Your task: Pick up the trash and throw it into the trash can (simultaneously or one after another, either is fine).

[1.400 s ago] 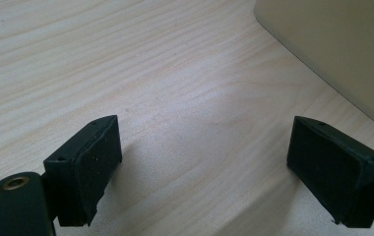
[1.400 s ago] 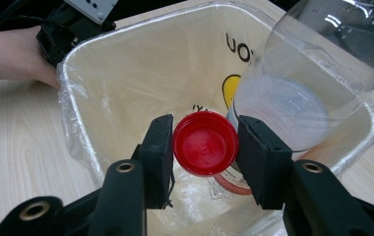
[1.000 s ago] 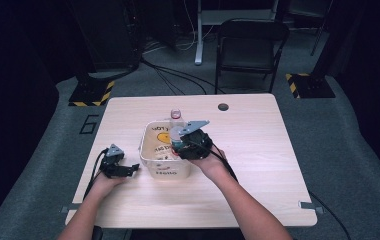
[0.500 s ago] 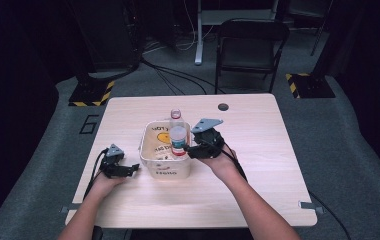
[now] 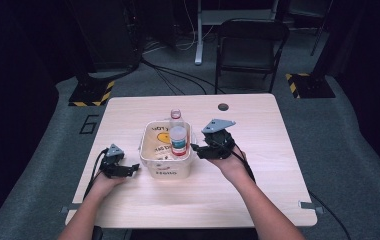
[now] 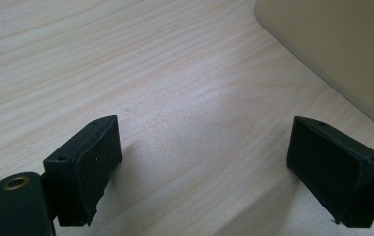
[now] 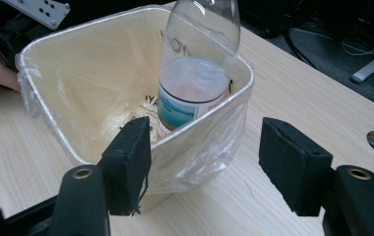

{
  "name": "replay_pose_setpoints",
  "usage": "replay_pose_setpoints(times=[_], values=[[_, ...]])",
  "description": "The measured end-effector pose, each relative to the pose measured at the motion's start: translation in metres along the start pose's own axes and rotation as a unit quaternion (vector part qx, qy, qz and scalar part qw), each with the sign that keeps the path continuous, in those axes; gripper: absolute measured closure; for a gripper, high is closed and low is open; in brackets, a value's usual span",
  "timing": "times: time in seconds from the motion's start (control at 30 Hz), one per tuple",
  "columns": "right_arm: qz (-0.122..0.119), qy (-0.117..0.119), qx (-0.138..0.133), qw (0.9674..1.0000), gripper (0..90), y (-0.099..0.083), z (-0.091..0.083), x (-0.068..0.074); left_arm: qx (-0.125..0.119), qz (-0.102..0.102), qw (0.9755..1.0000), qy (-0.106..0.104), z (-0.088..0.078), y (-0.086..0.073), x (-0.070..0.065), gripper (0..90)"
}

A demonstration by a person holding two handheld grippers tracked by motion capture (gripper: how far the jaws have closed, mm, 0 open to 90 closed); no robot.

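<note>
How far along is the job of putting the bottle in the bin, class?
Done: the clear bottle stands inside the lined bin. In hand: the right gripper has just been opening, nothing between its jaws, beside the bin. The left gripper rests open on the table. Nothing visibly left.

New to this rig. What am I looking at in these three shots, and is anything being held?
No robot arm here: a person sits at a wooden table with a hand-held two-jaw gripper in each hand. The high view is a fixed camera above the person. The other two pictures come from cameras riding on each gripper, looking along its black jaws.

On the table stands a cream bin with a plastic liner. An empty clear bottle stands inside it, leaning against the wall.

The right gripper sits just outside the bin; its jaws have just been opening and nothing is between them, so the bottle looks freshly released. The left gripper rests open on the table beside the bin, holding nothing.
</note>
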State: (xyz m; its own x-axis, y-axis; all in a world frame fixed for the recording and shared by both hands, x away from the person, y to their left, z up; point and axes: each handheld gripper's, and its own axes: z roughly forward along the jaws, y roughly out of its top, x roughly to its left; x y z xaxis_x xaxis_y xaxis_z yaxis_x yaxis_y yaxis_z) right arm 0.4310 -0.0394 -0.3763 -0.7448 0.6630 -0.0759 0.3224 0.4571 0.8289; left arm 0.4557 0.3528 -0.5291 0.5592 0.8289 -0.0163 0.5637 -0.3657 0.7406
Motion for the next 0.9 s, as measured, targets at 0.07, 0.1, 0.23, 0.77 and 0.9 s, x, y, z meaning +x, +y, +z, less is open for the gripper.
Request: replay_pose_setpoints(times=[0.07,0.1,0.23,0.77,0.9], values=[[-0.001,-0.001,-0.001,1.0000,36.1,-0.001,-0.001,-0.001,0.000,0.003,1.0000,0.000,0.000,0.000,0.000,12.9],[0.001,-0.004,-0.002,1.0000,36.1,-0.004,-0.004,-0.003,0.000,0.001,1.0000,0.000,0.000,0.000,0.000,12.9],[0.009,-0.010,-0.001,0.9999,36.2,-0.011,-0.009,-0.006,0.000,0.003,1.0000,0.000,0.000,0.000,0.000,12.9],[0.033,-0.033,-0.006,0.9989,36.0,-0.040,-0.030,-0.024,-0.002,0.001,1.0000,0.000,0.000,0.000,0.000,12.9],[0.037,-0.044,-0.003,0.9984,35.7,-0.049,-0.033,-0.027,-0.003,-0.002,1.0000,0.001,0.000,0.000,0.000,13.0]])
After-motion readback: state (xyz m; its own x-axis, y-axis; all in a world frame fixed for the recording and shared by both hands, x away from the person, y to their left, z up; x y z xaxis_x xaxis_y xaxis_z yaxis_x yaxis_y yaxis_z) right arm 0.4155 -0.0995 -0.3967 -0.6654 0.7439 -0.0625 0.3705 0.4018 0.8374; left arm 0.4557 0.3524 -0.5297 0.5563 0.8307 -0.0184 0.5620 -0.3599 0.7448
